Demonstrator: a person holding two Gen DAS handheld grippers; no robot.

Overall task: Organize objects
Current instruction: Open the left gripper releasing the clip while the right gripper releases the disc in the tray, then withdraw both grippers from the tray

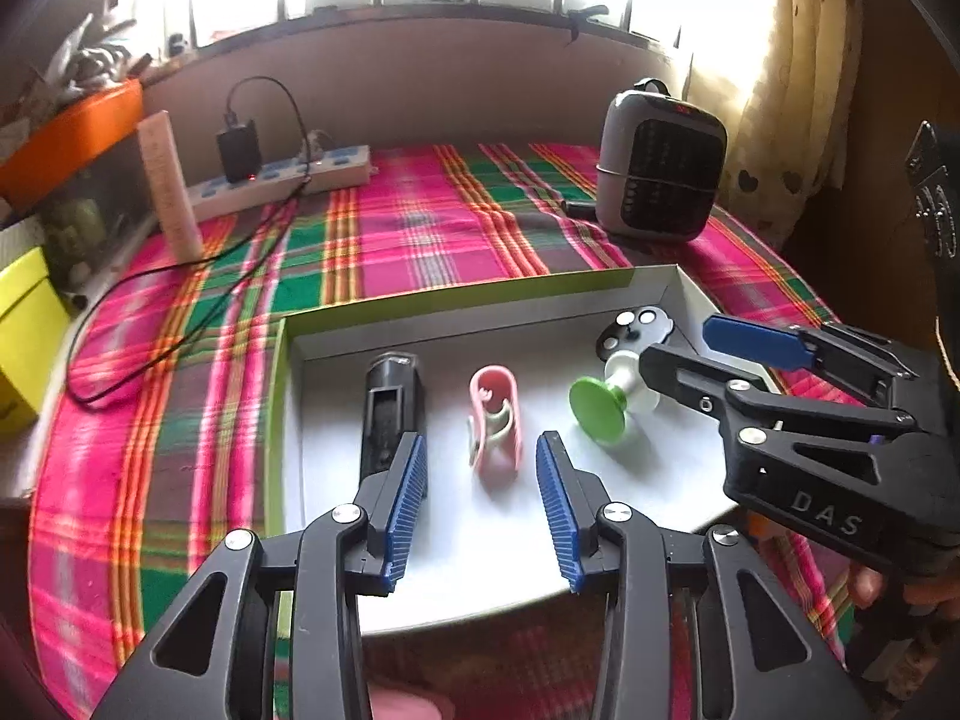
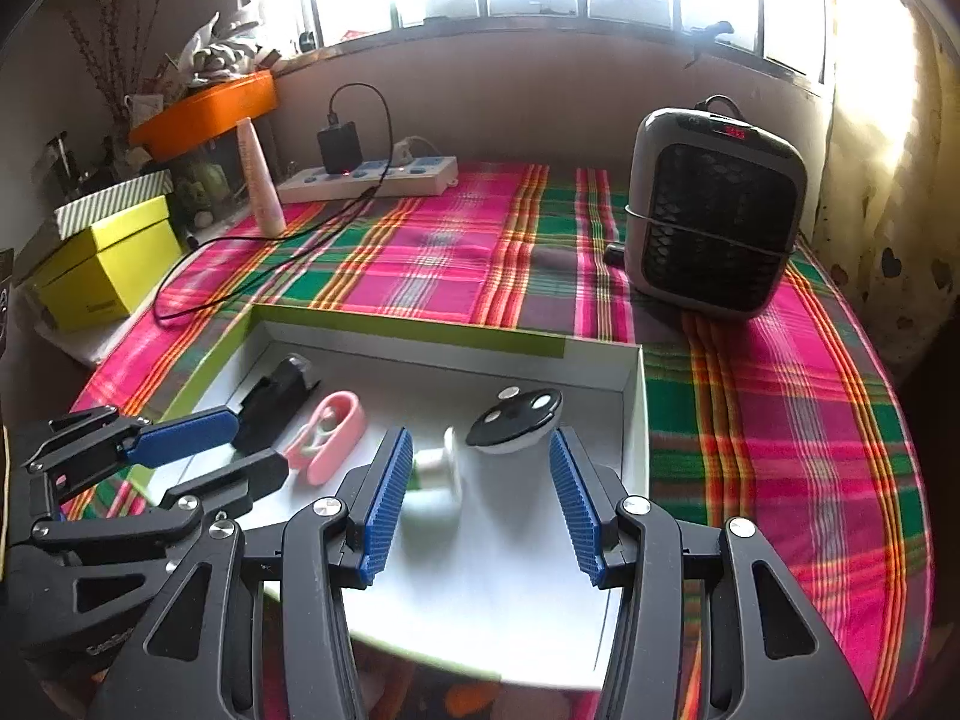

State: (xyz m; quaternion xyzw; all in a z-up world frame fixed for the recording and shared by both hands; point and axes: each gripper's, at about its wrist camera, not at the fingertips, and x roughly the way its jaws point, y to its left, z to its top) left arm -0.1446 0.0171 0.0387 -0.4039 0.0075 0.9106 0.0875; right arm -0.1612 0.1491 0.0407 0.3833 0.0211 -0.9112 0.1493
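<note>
Both sets of jaws open, empty. Pink looped plastic clip lies in the shallow white cardboard tray, just ahead between left gripper pads; advance centred, close across its width. Right gripper faces the green-and-white suction-cup knob.

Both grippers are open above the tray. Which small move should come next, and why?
Probably ease the left gripper forward around the pink clip and close. It is open and empty, and the clip lies just ahead between its fingers, in the tray.

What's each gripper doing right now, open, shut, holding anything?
Left gripper: open, holding nothing, above the pink clip in the white tray.
Right gripper: open, holding nothing, fingers flanking the green-and-white spool.
</note>
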